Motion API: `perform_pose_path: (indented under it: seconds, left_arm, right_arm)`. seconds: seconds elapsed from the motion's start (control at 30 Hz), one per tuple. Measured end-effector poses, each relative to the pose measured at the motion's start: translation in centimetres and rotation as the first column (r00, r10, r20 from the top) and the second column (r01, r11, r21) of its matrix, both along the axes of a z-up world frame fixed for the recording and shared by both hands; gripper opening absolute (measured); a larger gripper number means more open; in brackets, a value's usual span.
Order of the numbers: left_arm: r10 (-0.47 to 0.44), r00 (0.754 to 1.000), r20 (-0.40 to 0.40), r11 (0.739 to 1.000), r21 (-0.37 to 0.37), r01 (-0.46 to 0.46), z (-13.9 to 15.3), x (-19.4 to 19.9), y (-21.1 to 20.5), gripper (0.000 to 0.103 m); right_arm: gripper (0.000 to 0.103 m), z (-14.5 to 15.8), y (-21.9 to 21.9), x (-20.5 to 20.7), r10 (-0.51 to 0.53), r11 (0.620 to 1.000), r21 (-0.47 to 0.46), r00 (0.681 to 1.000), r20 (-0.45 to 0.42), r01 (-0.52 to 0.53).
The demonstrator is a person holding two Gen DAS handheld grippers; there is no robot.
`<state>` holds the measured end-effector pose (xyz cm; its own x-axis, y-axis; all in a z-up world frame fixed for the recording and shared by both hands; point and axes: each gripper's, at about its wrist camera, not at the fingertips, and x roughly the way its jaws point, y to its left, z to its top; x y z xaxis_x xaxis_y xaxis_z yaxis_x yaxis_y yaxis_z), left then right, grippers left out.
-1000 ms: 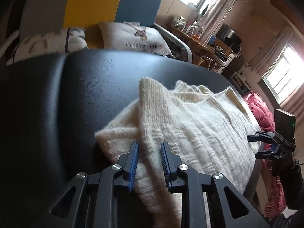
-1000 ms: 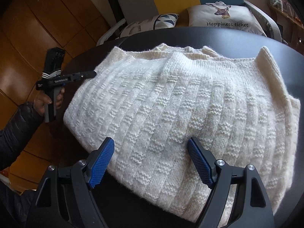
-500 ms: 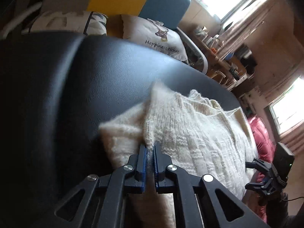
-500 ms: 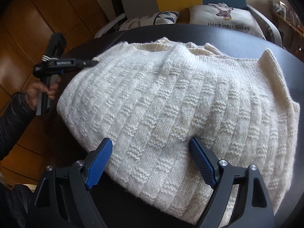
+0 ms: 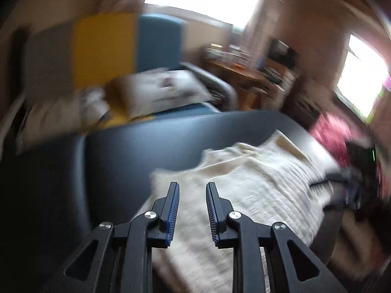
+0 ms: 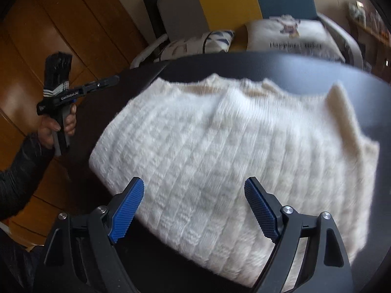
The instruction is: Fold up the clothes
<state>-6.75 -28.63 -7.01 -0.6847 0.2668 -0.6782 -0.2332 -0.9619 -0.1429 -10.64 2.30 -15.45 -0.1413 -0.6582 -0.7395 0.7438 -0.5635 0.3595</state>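
A cream, rib-knit sweater (image 6: 232, 151) lies folded on the round black worktop (image 6: 281, 70), blurred in places. The right gripper (image 6: 193, 195) hangs over its near edge, blue-padded fingers (image 6: 127, 210) spread wide with nothing between them. At far left, a hand (image 6: 55, 128) in a dark sleeve holds the left gripper (image 6: 107, 82) off the sweater. Behind the worktop sit a white printed cushion (image 6: 293, 36) and a patterned cushion (image 6: 195, 44).

Sweater (image 6: 220, 151): cream, block-ribbed knit | table (image 6: 281, 70): black | chair panels (image 6: 224, 2): grey, yellow, blue | gripper pads (image 6: 127, 210): blue | cushion (image 6: 293, 36): white, lettered
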Motion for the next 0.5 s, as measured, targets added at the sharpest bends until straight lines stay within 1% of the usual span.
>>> perform_pose_path:
  seconds: [0.03,0.1,0.13,0.17,0.23,0.4,0.5]
  left_arm:
    - [-0.063,0.998,0.004,0.997,-0.045,0.063,-0.1,-1.0,1.1,0.023]
    - [-0.176,0.983,0.041,0.975,-0.132,0.180,-0.9,-3.1,3.3,0.024]
    - [-0.210,0.975,0.070,0.961,-0.170,0.219,-1.5,-4.2,4.0,0.025]
    - [-0.231,0.968,0.098,0.950,-0.191,0.247,-2.2,-5.3,4.4,0.025]
    - [-0.267,0.952,0.151,0.938,-0.187,0.292,-3.5,-6.9,4.8,0.028]
    - [-0.347,0.903,0.252,0.917,-0.109,0.383,-5.5,-8.9,4.8,0.033]
    - [-0.354,0.887,0.298,0.909,-0.114,0.401,-6.7,-9.8,4.7,0.036]
  right_arm:
    - [0.087,0.3,-0.3,-0.2,0.003,1.000,0.008,1.000,-0.012,-0.003]
    - [0.087,0.6,-1.1,-0.8,0.014,0.999,0.035,0.999,-0.030,-0.013]
    - [0.087,0.5,-1.6,-1.2,0.018,0.998,0.060,0.999,-0.039,-0.015]
    - [0.087,0.3,-1.7,-1.4,0.018,0.996,0.088,0.999,-0.050,-0.014]
    - [0.087,0.1,-2.3,-2.4,0.024,0.992,0.129,0.998,-0.061,-0.016]
    - [0.087,-1.2,-2.8,-4.3,0.023,0.990,0.138,0.999,-0.026,-0.019]
    - [0.087,-2.1,-2.9,-4.5,0.029,0.990,0.140,1.000,-0.005,-0.028]
